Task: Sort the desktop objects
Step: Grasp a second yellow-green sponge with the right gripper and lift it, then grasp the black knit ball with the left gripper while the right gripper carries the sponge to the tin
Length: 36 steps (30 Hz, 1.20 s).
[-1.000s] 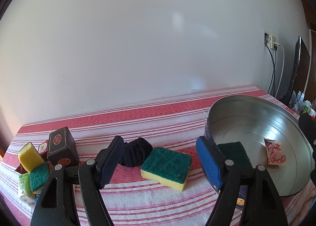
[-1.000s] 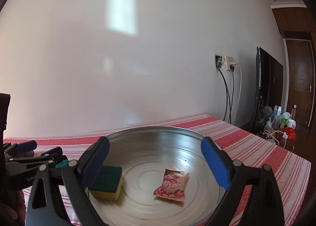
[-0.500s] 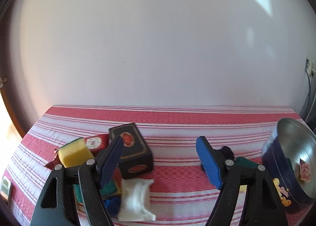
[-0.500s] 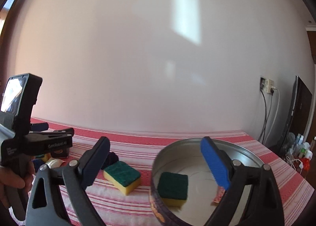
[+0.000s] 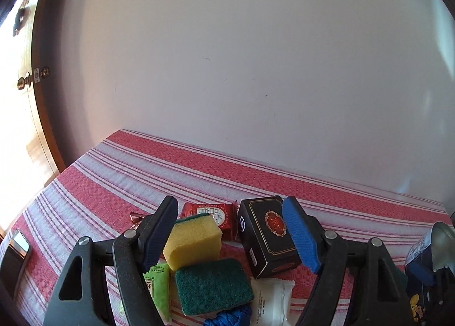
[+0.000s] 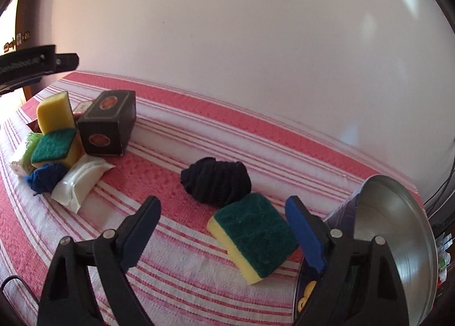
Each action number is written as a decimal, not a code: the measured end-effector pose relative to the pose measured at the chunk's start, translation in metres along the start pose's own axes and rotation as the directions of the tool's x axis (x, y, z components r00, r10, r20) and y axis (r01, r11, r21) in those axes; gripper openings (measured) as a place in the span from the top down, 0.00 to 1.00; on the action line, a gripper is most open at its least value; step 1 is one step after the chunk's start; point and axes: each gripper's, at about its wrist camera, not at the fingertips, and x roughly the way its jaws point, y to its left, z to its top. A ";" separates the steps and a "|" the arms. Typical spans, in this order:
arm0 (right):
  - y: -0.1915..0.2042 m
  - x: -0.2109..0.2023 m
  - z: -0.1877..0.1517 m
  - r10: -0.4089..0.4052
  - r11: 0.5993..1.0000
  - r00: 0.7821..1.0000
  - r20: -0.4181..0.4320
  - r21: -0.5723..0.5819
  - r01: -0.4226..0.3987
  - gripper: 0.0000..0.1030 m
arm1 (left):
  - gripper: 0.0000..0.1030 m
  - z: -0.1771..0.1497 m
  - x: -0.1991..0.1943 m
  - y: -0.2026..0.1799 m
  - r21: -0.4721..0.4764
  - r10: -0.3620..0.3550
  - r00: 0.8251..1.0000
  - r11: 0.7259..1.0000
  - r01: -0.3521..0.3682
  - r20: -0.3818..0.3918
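My left gripper (image 5: 230,237) is open and empty, just above a pile: a yellow sponge (image 5: 193,240), a green-topped sponge (image 5: 213,286), a black box (image 5: 267,235), a red packet (image 5: 210,216), a green packet (image 5: 156,289), a white packet (image 5: 273,297) and blue yarn (image 5: 230,319). My right gripper (image 6: 224,235) is open and empty over the striped cloth. A green and yellow sponge (image 6: 253,236) lies by its right finger, with a dark fabric bundle (image 6: 217,183) behind. The metal tin (image 6: 398,235) stands at the right.
The pile also shows in the right wrist view at far left, with the black box (image 6: 109,127) and the white packet (image 6: 82,181). A phone (image 5: 15,252) lies at the cloth's left edge. A wall runs behind the table; a door is at the left.
Both grippers swung left. The left one now faces the pile instead of the tin side. The right one left the tin and now faces the loose sponge and fabric bundle.
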 end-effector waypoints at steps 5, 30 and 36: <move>-0.008 0.030 -0.002 -0.088 0.996 0.992 -0.092 -0.042 0.084 0.11 | 0.25 -0.001 -0.004 -0.014 0.049 0.001 1.000 0.999 -0.002 0.017; -0.053 -0.090 -0.034 0.178 0.932 0.934 0.309 0.253 -0.261 0.75 | 0.24 -0.026 -0.008 -0.068 0.289 -0.178 0.984 0.944 0.161 0.032; -0.082 -0.125 -0.041 0.021 0.915 0.885 0.465 0.347 -0.204 0.75 | 0.24 -0.050 -0.003 -0.118 0.413 -0.283 0.957 0.865 0.286 -0.068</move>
